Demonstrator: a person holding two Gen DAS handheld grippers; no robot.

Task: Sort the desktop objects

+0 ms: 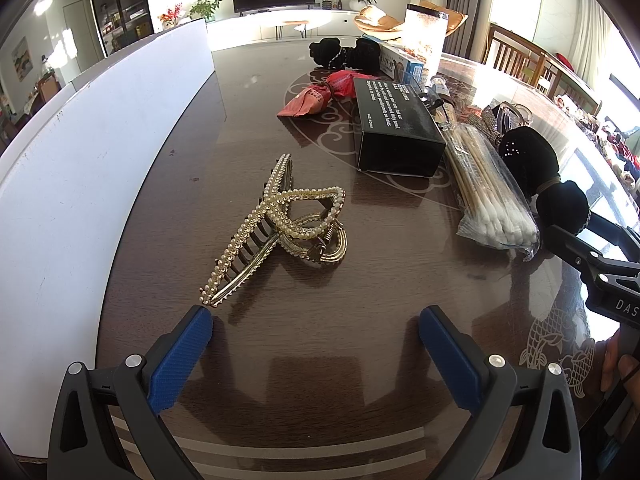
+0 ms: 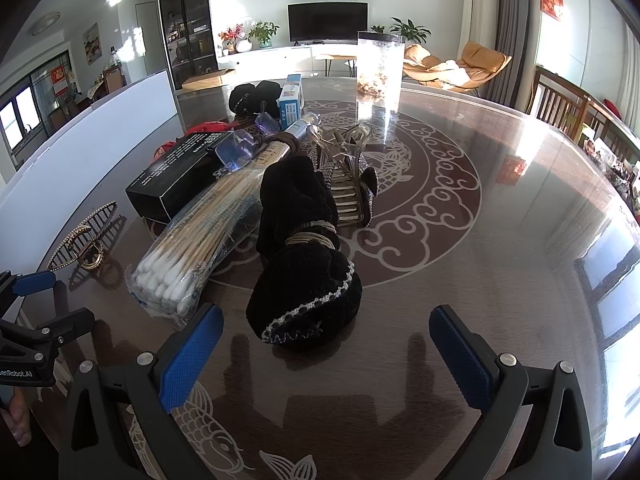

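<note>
I have both grippers low over the worktop (image 1: 360, 280), and each has its jaws spread wide with nothing between them. The left gripper (image 1: 316, 340) faces the pearl clip (image 1: 276, 228), which lies just ahead and a little to the left of the gap — its near tip is almost touching my left blue pad, and its long toothed axis runs away from me, slanting from near-left to far-right, with the looped handle end bulging to the right. The right gripper (image 2: 326, 344) faces the black scrunchie (image 2: 308, 264), which sits just ahead and slightly left of centre, its long axis running straight away from the jaws. So each hand is nearest its own thing. As I judge it, the clip is the cleaner pick: open worktop lies all round it, and the white board (image 1: 80, 160) stands well to its left. The scrunchie is more crowded — the swab pack (image 2: 192, 248) lies just beside it on the left and a clear clip (image 2: 352, 192) touches its far end, though the right side is open.
</note>
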